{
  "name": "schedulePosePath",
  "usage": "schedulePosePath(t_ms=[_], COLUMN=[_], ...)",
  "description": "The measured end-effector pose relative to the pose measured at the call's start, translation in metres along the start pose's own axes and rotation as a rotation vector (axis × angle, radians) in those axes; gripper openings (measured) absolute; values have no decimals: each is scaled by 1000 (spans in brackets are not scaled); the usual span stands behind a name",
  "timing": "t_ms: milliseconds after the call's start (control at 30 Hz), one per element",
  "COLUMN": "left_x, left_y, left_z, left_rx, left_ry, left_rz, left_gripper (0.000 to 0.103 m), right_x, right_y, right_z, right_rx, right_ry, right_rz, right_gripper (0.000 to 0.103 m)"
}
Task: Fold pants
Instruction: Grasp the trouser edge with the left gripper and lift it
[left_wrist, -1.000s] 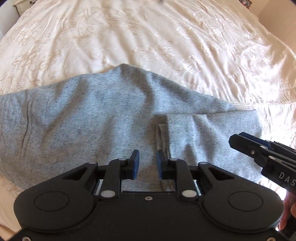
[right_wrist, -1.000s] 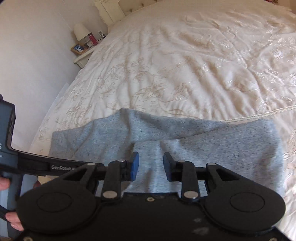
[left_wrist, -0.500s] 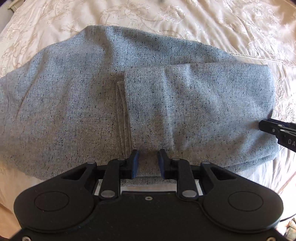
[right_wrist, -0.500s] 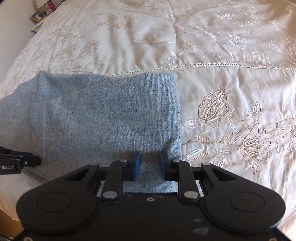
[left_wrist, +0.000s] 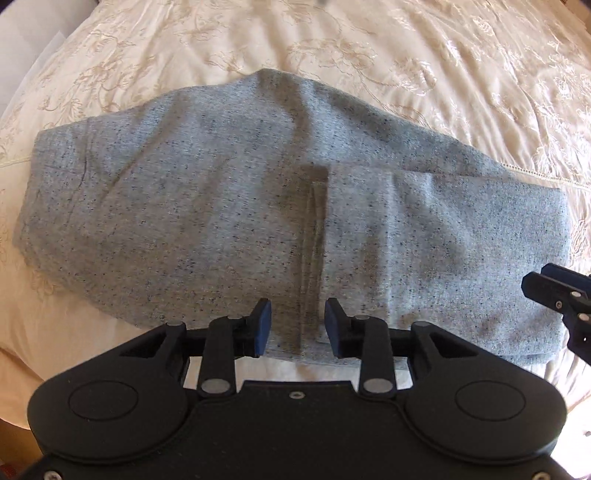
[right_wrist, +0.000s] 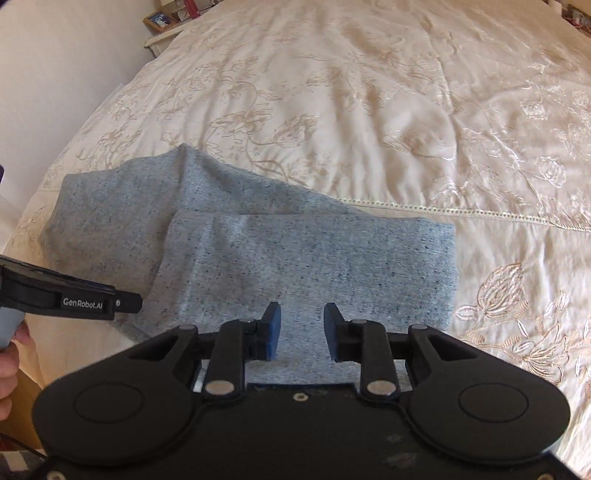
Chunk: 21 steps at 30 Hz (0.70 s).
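Fingers (left_wrist: 261, 325) of the left gripper (left_wrist: 295, 326) are spread and empty over the near edge of the grey pants (left_wrist: 221, 221); the right gripper (right_wrist: 301, 330) is spread too, holding nothing. The pants lie folded on the cream bedspread (right_wrist: 369, 92) (one leg doubled over at the right). Likely risk: a pinch taking only the top layer would drag the fold apart on the slippery cover.

Speckled grey pants (left_wrist: 221, 206), cream floral bedspread (left_wrist: 461, 74)
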<state>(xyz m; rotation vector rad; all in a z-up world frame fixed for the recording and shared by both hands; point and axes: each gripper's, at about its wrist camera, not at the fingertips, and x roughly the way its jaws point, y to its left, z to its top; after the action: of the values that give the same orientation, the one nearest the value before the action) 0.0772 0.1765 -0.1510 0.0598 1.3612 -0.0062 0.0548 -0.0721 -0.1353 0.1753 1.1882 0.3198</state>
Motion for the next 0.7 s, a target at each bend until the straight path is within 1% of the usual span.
schedulePosePath(t_ms=[100, 133, 167, 233, 333, 400, 433, 500, 567, 700], left_x=[-7, -7, -6, 0, 3, 5, 5, 12, 17, 31], left_y=[32, 47, 61, 88, 134, 164, 177, 209, 237, 277], left_z=[0, 1, 2, 3, 5, 7, 8, 14, 22, 39], left_rx=[-52, -76, -102, -148, -170, -169, -173, -195, -215, -224], left_ry=[-30, -32, -29, -26, -26, -25, -29, -27, -29, -41], left_rz=[26, 25, 23, 34, 69, 85, 88, 77, 56, 44], left_gripper=[43, 44, 46, 57, 58, 58, 58, 59, 59, 65], right_x=[4, 7, 12, 17, 31, 43, 47, 57, 68, 83], right_y=[30, 38, 50, 66, 90, 105, 112, 129, 138, 140], right_z=[4, 3, 4, 2, 0, 1, 1, 0, -2, -3], right_rx=[-32, -42, -55, -76, -83, -42, -32, -35, -6, 78], right_ry=[11, 16, 17, 9, 26, 55, 56, 67, 83, 87], right_rz=[56, 71, 85, 85, 56, 45, 36, -19, -63, -131], right_gripper=[29, 29, 29, 29, 29, 29, 29, 29, 29, 29])
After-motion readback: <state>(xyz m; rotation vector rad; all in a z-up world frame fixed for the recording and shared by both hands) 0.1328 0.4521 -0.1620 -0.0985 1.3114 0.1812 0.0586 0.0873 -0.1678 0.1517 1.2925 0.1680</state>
